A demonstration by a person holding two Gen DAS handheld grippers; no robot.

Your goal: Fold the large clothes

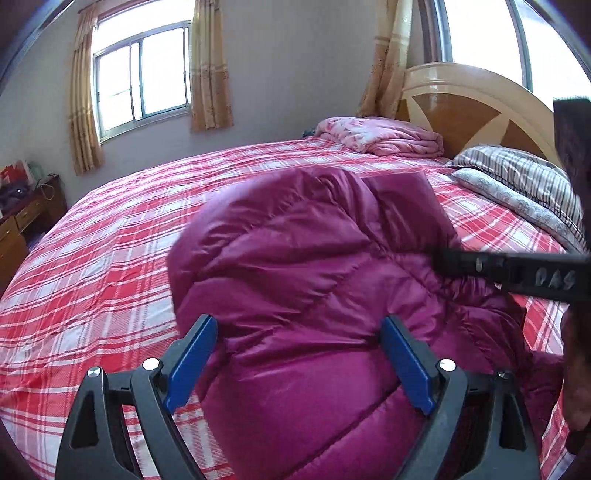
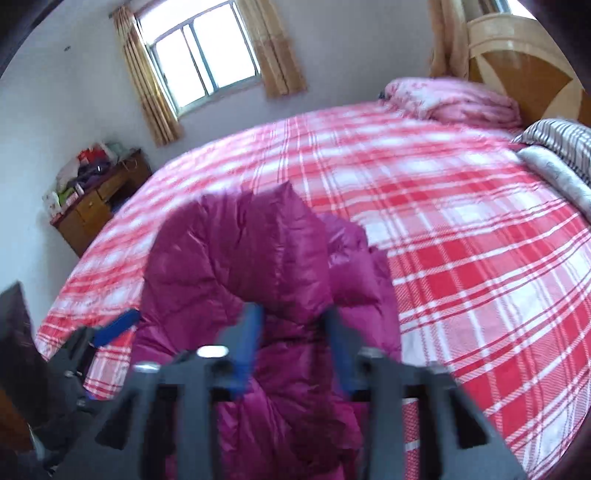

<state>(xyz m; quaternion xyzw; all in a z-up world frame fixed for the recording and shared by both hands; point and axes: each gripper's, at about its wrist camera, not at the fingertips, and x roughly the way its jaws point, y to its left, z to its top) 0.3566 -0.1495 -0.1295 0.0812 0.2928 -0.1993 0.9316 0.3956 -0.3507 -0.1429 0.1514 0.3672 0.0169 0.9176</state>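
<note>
One magenta quilted down jacket [image 1: 303, 266] lies bunched on one bed [image 1: 110, 236] covered in red-and-white plaid, filling the centre and lower middle of the left wrist frame. At the upper right of that frame sit one folded pink quilt [image 1: 384, 138], one striped pillow [image 1: 517, 170] with one grey patterned pillow [image 1: 517, 201] in front of it, and one cream-and-wood headboard [image 1: 465, 99]. Two windows show: one [image 1: 142, 75] between two yellow curtains at the upper left, another [image 1: 480, 29] at the upper right. One wooden cabinet [image 1: 22, 221] stands at the left edge (cluttered on top, the items too small to name).

The left gripper [image 1: 299, 362] has its two blue fingers [image 1: 192, 362] spread wide at the bottom of the frame, the puffy jacket bulging between them; whether the pads touch the fabric cannot be told.

In the right wrist view (blurred), the right gripper [image 2: 293, 347] sits at the lower centre with its blue fingers [image 2: 249, 343] partly closed, a raised fold of the jacket [image 2: 236, 266] standing between them; whether they actually pinch it cannot be told. The left gripper [image 2: 110, 332] shows at the lower left edge, beside the jacket.
</note>
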